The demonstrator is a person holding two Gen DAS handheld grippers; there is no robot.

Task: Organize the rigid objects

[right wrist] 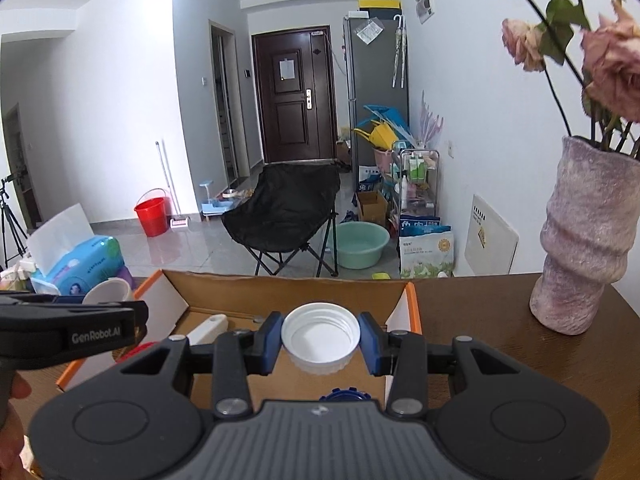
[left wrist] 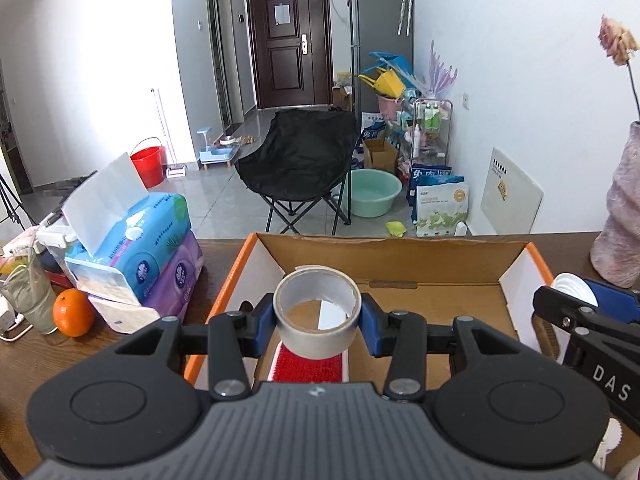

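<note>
1. Holding a tape roll [left wrist: 318,312], the left gripper [left wrist: 318,320] jaws hang above the cardboard box [left wrist: 400,256].
2. The right gripper [right wrist: 320,344] jaws clasp a white lid [right wrist: 320,336] over the box.
3. A red brush [left wrist: 306,364] already lies inside; both held pieces still need dropping.

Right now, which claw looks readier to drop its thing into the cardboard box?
Probably the left claw: its tape roll hangs over the cardboard box, above a red brush. The right claw holds its white lid nearer the box's right wall.
</note>
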